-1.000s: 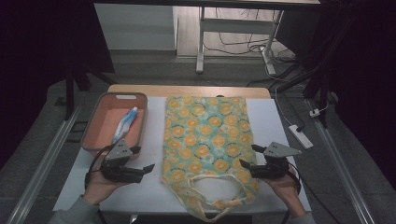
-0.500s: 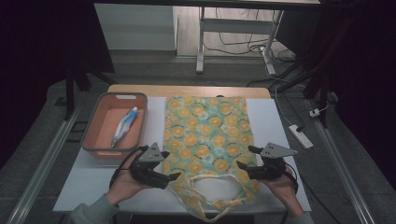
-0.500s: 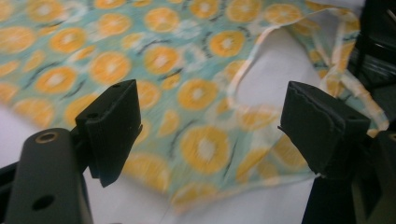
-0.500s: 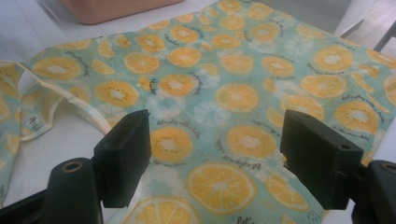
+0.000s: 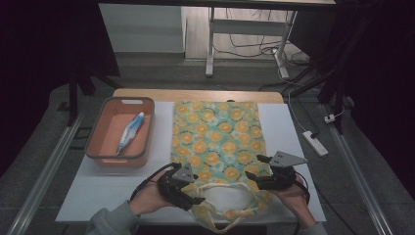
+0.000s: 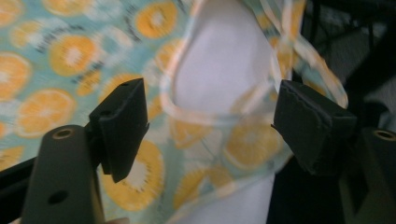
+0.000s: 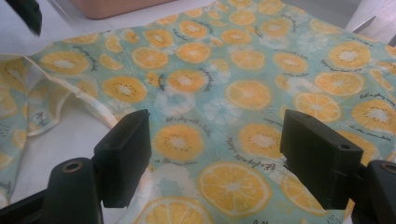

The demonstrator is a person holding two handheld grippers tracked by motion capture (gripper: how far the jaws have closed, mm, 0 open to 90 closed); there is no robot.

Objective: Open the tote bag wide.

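Hand-held grippers (image 5: 193,188) (image 5: 254,175) flank bag (image 5: 218,137) mouth (jaws apart).

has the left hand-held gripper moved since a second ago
Yes. The left hand-held gripper went right, away from the orange plastic tray, onto the orange-print fabric bag.

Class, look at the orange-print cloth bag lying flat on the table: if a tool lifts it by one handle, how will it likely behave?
The bag lies thin and flat, so it probably droops and folds. Its handle curls loosely, so it likely stretches before the body rises. It seems light.
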